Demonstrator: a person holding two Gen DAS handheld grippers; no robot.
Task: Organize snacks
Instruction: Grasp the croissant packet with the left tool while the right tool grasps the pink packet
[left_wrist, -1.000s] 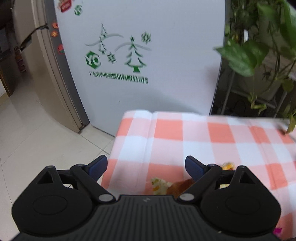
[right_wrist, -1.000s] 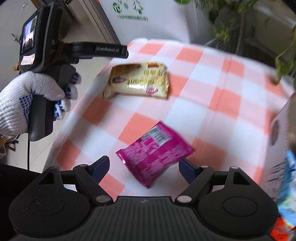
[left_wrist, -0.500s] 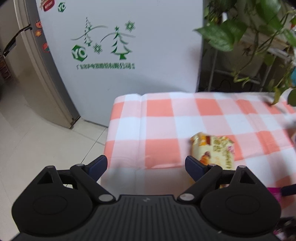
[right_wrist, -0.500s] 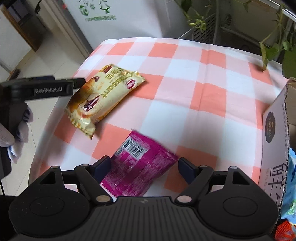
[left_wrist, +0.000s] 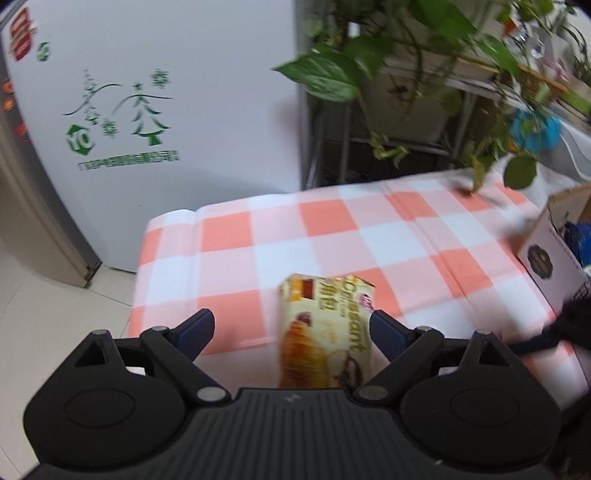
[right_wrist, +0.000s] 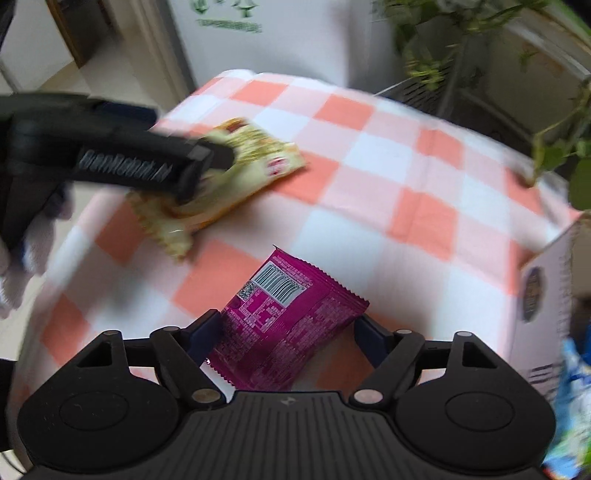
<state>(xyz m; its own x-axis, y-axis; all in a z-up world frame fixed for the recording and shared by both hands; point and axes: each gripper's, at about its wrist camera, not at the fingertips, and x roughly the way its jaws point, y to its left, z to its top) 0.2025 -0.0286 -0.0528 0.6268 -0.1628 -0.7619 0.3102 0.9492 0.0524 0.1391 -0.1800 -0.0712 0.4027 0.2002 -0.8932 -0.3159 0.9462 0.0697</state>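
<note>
Because both snacks are thin foil-film packets, they should handle as light, crinkly and slippery — best pinched across the flat body, not at a sealed end. Beside the cardboard box (right_wrist: 543, 291) on the checked cloth (right_wrist: 406, 155), the magenta packet (right_wrist: 288, 317) lies between the right gripper (right_wrist: 286, 341) fingers, whose jaws are closing but not yet visibly pressing it. Further from the box, the yellow croissant packet (left_wrist: 325, 336) sits between the left gripper (left_wrist: 291, 326) fingers, spread wide and apart from it. Motion blur smears the croissant packet's print, and the box's contents are cut off — only blue wrappers show.
</note>
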